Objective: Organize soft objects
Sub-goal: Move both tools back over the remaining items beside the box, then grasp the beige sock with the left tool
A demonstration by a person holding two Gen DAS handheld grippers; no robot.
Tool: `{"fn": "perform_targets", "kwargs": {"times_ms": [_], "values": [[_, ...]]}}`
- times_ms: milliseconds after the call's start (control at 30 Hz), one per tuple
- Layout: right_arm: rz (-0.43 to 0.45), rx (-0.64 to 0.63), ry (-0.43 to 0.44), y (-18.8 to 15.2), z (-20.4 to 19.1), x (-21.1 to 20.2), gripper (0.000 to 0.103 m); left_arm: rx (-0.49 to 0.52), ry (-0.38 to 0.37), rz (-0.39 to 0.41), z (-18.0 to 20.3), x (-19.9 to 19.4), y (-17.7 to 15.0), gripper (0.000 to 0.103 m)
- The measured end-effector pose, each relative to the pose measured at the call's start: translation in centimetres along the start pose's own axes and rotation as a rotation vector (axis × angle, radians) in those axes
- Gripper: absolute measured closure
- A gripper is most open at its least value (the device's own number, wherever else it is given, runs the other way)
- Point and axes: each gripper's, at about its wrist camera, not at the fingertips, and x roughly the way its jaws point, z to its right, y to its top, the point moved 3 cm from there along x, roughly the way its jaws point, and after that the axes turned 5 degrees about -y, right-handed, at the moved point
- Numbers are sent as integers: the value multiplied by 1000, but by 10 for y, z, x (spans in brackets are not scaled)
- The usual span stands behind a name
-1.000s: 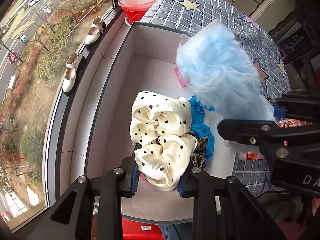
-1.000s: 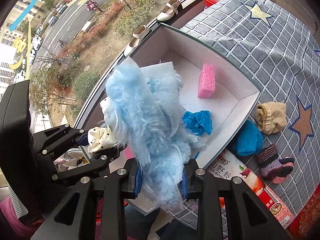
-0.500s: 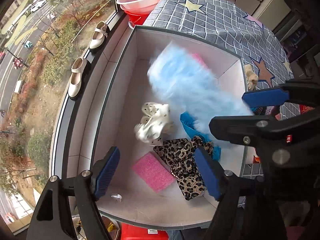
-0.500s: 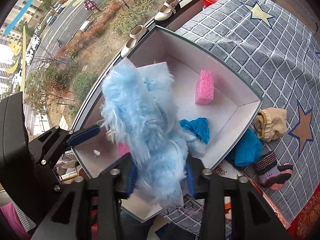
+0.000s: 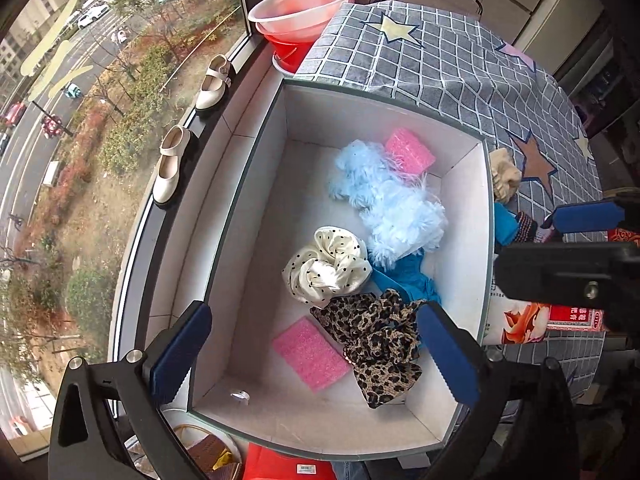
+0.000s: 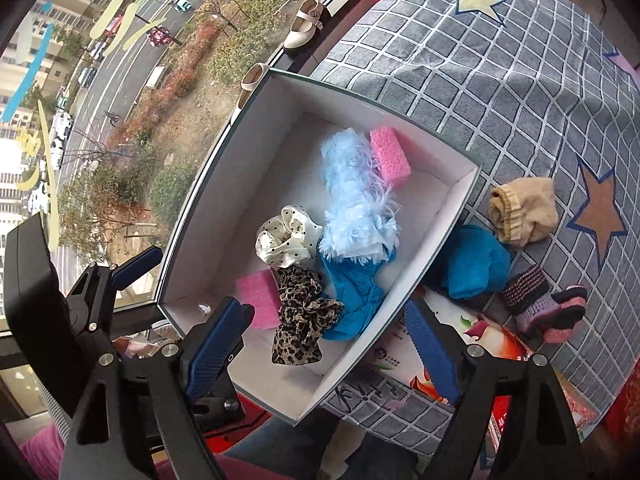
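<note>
A white box [image 5: 256, 216] [image 6: 452, 216] holds a fluffy light-blue cloth [image 5: 392, 204] [image 6: 356, 196], a cream polka-dot cloth [image 5: 326, 266] [image 6: 286, 236], a leopard-print cloth [image 5: 380, 340] [image 6: 304, 316], a blue cloth [image 5: 408, 276] [image 6: 356, 292] and two pink sponges [image 5: 310, 354] [image 5: 410, 155]. My left gripper [image 5: 314, 354] is open and empty above the box's near end. My right gripper [image 6: 324, 350] is open and empty above the box's near right rim. Outside the box lie a beige sock [image 6: 522, 210], a blue sock [image 6: 474, 264] and a striped knit sock [image 6: 544, 304].
The box sits at the edge of a grey checked tablecloth with stars [image 6: 480, 60] beside a window sill with two cream shoes [image 5: 172, 168]. A pink basin [image 5: 302, 10] stands beyond the box. A printed packet [image 6: 440, 364] lies under the box's right side.
My right gripper opened and the fluffy light-blue cloth dropped into the box. My left gripper, which let go of the polka-dot cloth earlier, drew back and higher.
</note>
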Motion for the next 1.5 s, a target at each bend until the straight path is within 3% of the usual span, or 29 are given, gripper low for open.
{"fn": "perform_targets", "kwargs": {"times_ms": [733,933,1067,1233,1333,1500], "values": [[111,110,42,-26,57,-55,0,132,33,18,64,-14,18,0],[113,162,73,-36,85,-66,0,154,-21,-20,84,-10,25,0],[128,219,80,-46,124,-83,0,206,-55,-23,105,-15,40,0],[129,387,15,-63,206,-90,0,302,-89,-30,146,-14,62,0],[74,498,-1,-75,252,-72,0,378,-88,-52,177,-1,79,0],[-15,572,4,-85,297,-26,0,477,-55,-132,224,52,113,0]]}}
